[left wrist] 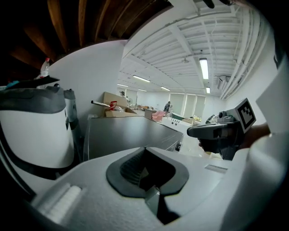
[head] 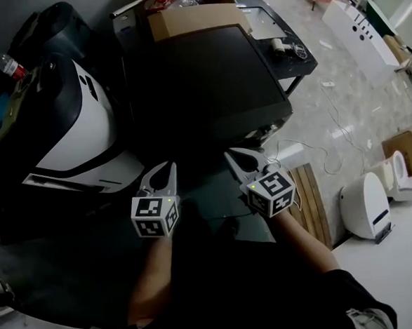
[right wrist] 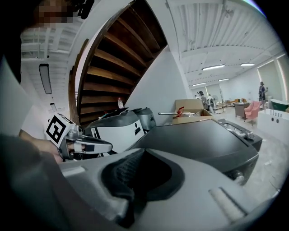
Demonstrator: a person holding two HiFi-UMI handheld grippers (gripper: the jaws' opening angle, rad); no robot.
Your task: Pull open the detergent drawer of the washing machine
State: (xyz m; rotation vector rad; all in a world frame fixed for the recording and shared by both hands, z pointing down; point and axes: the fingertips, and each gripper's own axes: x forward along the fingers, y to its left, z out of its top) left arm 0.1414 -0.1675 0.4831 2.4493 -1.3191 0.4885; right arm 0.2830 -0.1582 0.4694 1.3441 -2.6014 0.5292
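Left gripper [head: 163,173]: jaws pressed together, empty, just short of the machine's near edge.
Right gripper [head: 238,158]: jaws pressed together, empty, beside the left one.
Washing machine [head: 207,76]: dark grey, straight ahead; its detergent drawer cannot be made out.
Open room: pale floor [head: 343,108] to the right; white appliance [head: 77,127] close on the left.

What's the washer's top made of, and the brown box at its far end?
Washer top: dark grey and smooth with a dull satin sheen. It looks like painted metal, though moulded plastic can't be ruled out. Box: plain brown cardboard, matte, with a flat folded flap on top.
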